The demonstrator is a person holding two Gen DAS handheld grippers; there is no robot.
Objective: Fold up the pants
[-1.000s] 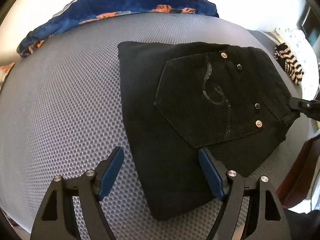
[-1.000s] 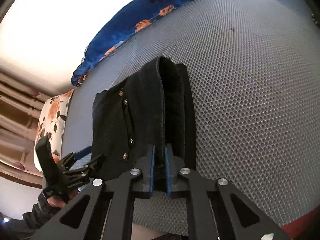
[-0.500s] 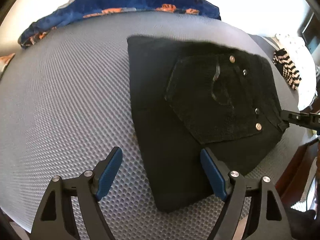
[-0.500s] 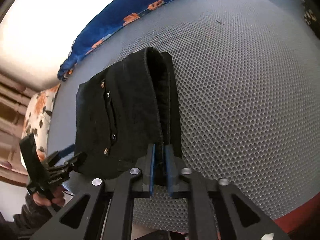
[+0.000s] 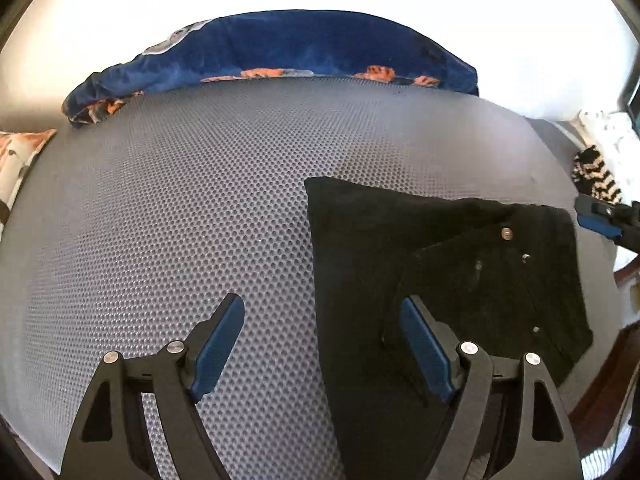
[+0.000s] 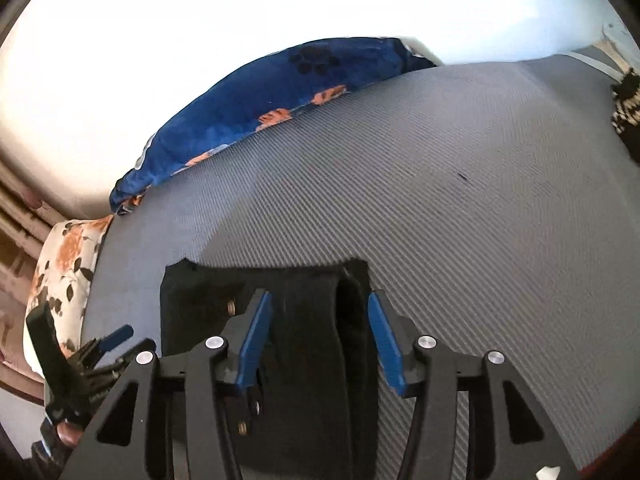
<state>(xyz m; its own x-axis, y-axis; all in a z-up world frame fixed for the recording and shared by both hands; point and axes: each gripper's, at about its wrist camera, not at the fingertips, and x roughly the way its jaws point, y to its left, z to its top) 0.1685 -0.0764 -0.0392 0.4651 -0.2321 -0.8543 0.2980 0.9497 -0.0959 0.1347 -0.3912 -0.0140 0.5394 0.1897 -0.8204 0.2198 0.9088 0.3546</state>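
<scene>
Near the front right edge of the bed (image 5: pixel 208 208), on grey honeycomb mesh: black denim pants (image 5: pixel 432 264), folded into a compact stack, back pocket and metal rivets facing up, thick folded edge showing in the right wrist view (image 6: pixel 320 320). Lying flat, nothing lifting or trailing.

Left gripper (image 5: pixel 324 344): fingers wide apart, holding nothing, straddling the near left edge of the stack, one blue pad (image 5: pixel 218 344) over bare mesh, the other over the cloth.

Right gripper (image 6: pixel 320 340): fingers parted, holding nothing, either side of the thick folded edge; touching the cloth or just above it, cannot tell.

Judged from the lie of things: folding looks done or nearly so, with both grippers free of the stack. Left to do, at most a small squaring or pressing flat.

Further out: blue paw-print blanket (image 5: pixel 280 56) along the far edge, floral pillow (image 6: pixel 64 264) at the left edge, black-and-white striped cloth (image 5: pixel 596 176) at the far right corner.
</scene>
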